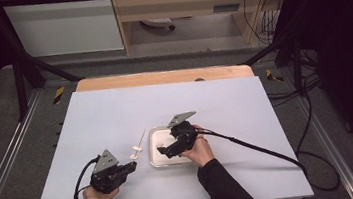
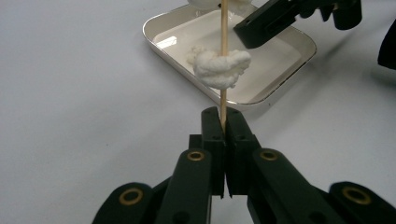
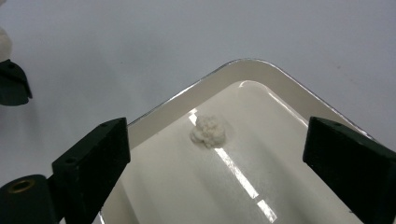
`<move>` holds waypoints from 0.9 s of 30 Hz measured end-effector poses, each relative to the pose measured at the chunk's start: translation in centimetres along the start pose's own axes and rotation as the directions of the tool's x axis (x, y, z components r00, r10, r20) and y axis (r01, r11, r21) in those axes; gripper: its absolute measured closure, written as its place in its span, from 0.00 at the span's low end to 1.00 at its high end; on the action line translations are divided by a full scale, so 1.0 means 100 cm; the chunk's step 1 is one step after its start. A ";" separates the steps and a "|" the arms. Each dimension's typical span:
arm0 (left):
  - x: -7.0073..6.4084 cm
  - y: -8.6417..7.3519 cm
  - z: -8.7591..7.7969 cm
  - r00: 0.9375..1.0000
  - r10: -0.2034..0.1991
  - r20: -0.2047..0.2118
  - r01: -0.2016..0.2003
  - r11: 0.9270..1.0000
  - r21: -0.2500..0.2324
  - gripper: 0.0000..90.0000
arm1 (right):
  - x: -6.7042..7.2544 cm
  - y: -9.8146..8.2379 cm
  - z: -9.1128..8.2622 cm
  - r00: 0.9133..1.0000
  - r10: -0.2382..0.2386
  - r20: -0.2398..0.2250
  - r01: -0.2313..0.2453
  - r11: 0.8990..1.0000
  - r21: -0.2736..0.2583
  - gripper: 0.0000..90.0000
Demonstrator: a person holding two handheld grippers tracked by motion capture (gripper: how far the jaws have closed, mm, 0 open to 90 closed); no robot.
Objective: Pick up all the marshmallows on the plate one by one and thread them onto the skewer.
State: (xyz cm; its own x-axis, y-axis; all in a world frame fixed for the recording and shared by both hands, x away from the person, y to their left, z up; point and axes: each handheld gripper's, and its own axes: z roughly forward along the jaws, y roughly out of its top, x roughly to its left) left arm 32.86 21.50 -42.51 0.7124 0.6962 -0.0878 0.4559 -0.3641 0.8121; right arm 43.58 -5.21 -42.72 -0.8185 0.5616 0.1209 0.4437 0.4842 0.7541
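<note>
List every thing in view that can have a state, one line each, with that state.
Left gripper: shut on the skewer.
Skewer: held up by its lower end, white pieces threaded on it.
Threaded piece: on the skewer, above the tray's near rim.
Right gripper: jaws open over the tray, nothing between them.
Tray: flat on the table, holding one piece.
Loose piece: lying in the tray, untouched.
</note>
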 end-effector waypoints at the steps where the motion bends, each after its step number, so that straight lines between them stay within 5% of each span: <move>1: 0.000 0.000 0.000 1.000 0.000 -0.001 0.000 1.000 -0.002 0.98 | 0.000 0.001 0.004 1.000 -0.003 0.000 0.003 1.000 0.007 0.11; 12: 0.001 0.000 -0.001 1.000 -0.005 0.002 0.005 1.000 -0.006 0.98 | -0.003 0.007 0.029 1.000 -0.005 -0.019 0.006 0.999 0.046 0.33; 27: -0.001 0.000 0.001 1.000 0.001 0.008 -0.001 1.000 0.002 0.98 | -0.003 0.004 0.032 0.998 -0.059 -0.033 0.061 0.996 0.062 0.63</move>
State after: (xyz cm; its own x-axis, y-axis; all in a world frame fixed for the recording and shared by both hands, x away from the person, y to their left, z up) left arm 32.88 21.36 -42.56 0.7167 0.6913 -0.0917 0.4565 -0.3657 0.8111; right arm 45.18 -2.97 -44.51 -0.8551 0.5093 0.0971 0.4142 0.5583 0.7188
